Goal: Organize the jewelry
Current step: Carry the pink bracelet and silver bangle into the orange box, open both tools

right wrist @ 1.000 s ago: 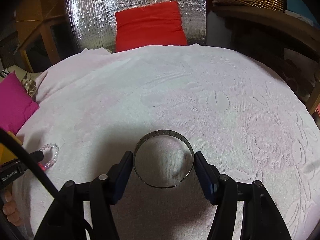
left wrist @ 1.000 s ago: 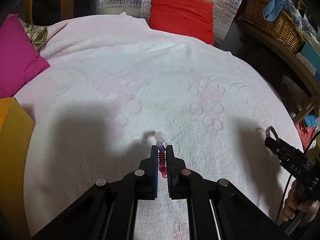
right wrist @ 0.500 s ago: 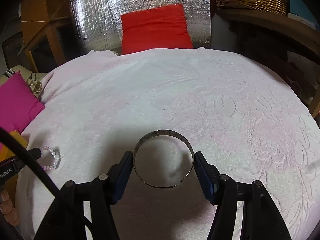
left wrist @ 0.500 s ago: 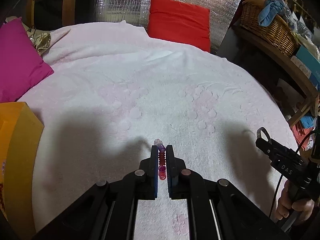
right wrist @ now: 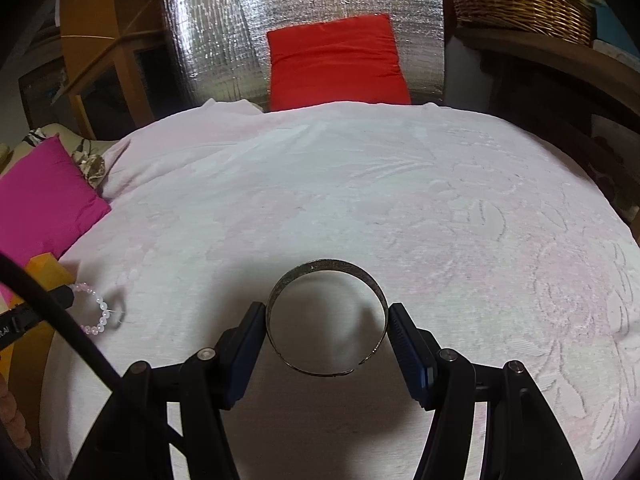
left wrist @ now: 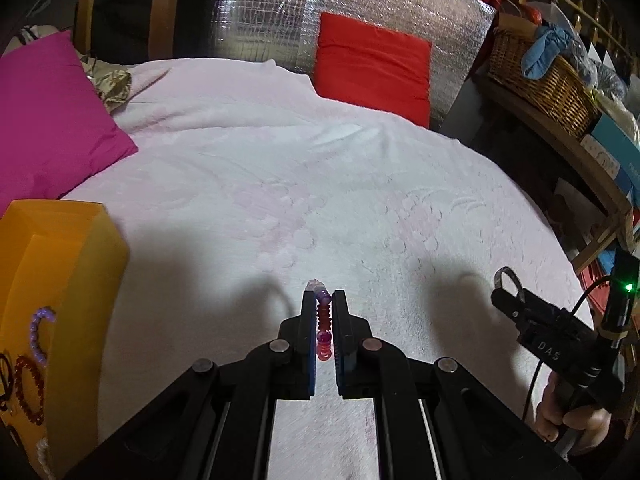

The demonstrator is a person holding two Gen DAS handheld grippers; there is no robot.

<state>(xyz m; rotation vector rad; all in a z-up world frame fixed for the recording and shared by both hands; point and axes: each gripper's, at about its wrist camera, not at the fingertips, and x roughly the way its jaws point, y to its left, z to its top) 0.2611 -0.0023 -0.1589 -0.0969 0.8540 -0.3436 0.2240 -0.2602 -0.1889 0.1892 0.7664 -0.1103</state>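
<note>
My left gripper point(left wrist: 323, 296) is shut on a beaded bracelet point(left wrist: 323, 320) of red, purple and clear beads, held above the pale pink bedspread point(left wrist: 320, 184). The bracelet also shows at the left of the right wrist view point(right wrist: 96, 312). My right gripper point(right wrist: 327, 312) is shut on a metal bangle point(right wrist: 320, 270), held flat between its pads above the bedspread point(right wrist: 360, 184). The right gripper with the bangle shows at the right of the left wrist view point(left wrist: 505, 280). An orange box point(left wrist: 76, 264) at the left holds several bead bracelets point(left wrist: 30, 384).
A magenta cushion point(left wrist: 52, 120) lies at the far left, a red cushion point(left wrist: 372, 68) leans on a silver foil panel point(left wrist: 264, 12) at the back. A wicker basket point(left wrist: 540, 80) stands on a wooden shelf at the right, beyond the bed's edge.
Both grippers have risen and drawn back from the bedspread with their pieces held. The left gripper has moved left, so the orange box has come further into its view.
</note>
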